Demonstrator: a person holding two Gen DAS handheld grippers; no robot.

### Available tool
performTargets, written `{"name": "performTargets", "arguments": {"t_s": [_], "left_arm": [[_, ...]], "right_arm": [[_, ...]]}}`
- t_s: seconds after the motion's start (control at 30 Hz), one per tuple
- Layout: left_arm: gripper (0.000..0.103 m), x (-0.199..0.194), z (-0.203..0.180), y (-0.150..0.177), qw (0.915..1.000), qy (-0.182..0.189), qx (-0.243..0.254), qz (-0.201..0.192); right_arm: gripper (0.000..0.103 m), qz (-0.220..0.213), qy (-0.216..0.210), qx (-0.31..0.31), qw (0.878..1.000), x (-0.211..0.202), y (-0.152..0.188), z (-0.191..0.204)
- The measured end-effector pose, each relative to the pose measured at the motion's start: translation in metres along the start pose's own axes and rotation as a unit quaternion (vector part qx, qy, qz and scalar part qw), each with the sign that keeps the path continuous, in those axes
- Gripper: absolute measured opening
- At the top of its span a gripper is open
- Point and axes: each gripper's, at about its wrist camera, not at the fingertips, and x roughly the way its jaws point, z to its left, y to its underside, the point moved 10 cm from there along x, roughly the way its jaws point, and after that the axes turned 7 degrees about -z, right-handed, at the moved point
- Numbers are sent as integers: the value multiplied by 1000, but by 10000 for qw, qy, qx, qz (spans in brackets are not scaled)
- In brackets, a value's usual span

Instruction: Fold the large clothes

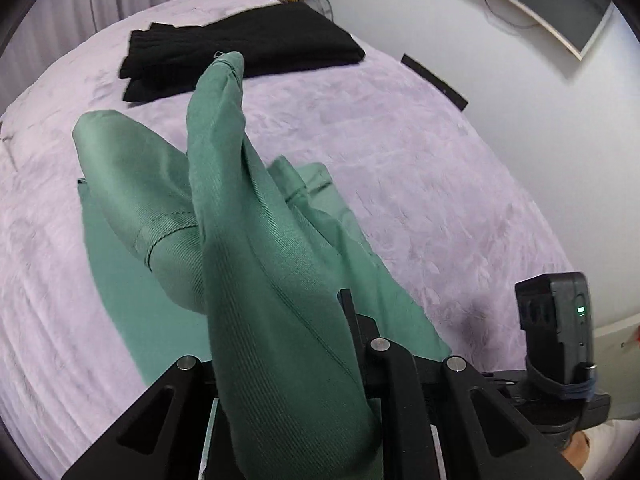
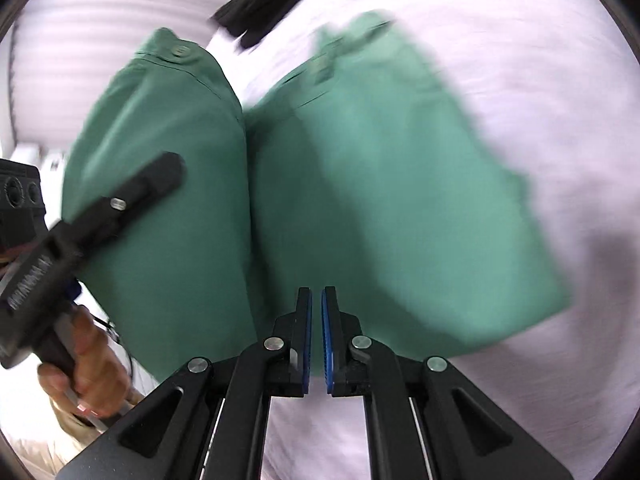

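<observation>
Trousers [image 1: 248,216] in green cloth are mid-fold on the lilac bed [image 1: 420,160]: the lower layer lies flat, while a doubled-over part hangs in the air. The left gripper [image 1: 288,412] has its jaws pinching a thick bunch of the green fabric, which rises out of them. The right gripper [image 2: 316,320] hangs over the garment with its jaws nearly pressed together, and nothing shows between the blue pads [image 2: 307,320]. A hand [image 2: 86,364] holds the left tool's handle at the bed's edge. Beyond lies a black garment [image 1: 240,52], already folded flat. As I judge it, one piece is finished and this one is about halfway: the lifted part must yet be laid over and smoothed.
</observation>
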Motion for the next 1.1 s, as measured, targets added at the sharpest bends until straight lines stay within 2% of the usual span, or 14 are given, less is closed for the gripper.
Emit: {"name": "performTargets", "arguments": {"t_s": [0.1, 0.17, 0.23, 0.3, 0.43, 0.5, 0.53, 0.57, 0.67, 0.77, 0.9, 0.97, 1.07, 1.1], "left_arm": [[19, 48, -14, 13, 9981, -398, 129, 442], [27, 60, -19, 19, 9974, -454, 155, 536], [39, 60, -27, 20, 9981, -354, 179, 461], [65, 57, -36, 19, 9987, -222, 274, 376], [69, 51, -55, 16, 9987, -84, 438, 262], [70, 47, -59, 17, 9990, -17, 362, 270], [77, 43, -60, 15, 9992, -27, 353, 174], [101, 37, -59, 11, 9993, -47, 354, 91], [103, 15, -54, 13, 9992, -97, 357, -136], [103, -6, -26, 15, 9979, -455, 193, -421], [103, -38, 36, 54, 9922, -1155, -282, -367], [103, -51, 61, 86, 9877, -1482, -472, -169], [103, -59, 82, 134, 9825, -1661, -814, 192], [103, -60, 84, 145, 9810, -1692, -900, 290]], "right_arm": [[9, 44, 47, 435, 9990, -11, -5, -44], [9, 95, -31, 674, 9977, -11, -4, -60], [9, 86, -127, 792, 9967, -7, -6, -62], [9, 84, -214, 856, 9961, -10, -5, -68], [9, 106, -297, 974, 9947, -12, -5, -71], [9, 132, -284, 962, 9949, -30, -8, -88], [9, 133, -275, 955, 9950, -31, -9, -88], [9, 130, -268, 957, 9950, -28, -13, -83], [9, 117, -242, 1043, 9942, -32, -16, -88], [25, 58, -247, 1101, 9936, -36, -11, -81], [63, -115, -224, 987, 9948, -51, -5, -68], [69, -215, -100, 850, 9961, -64, -6, -64], [74, -267, 279, 318, 9987, -80, -6, -51], [80, -263, 395, 93, 9988, -81, -7, -45]]}}
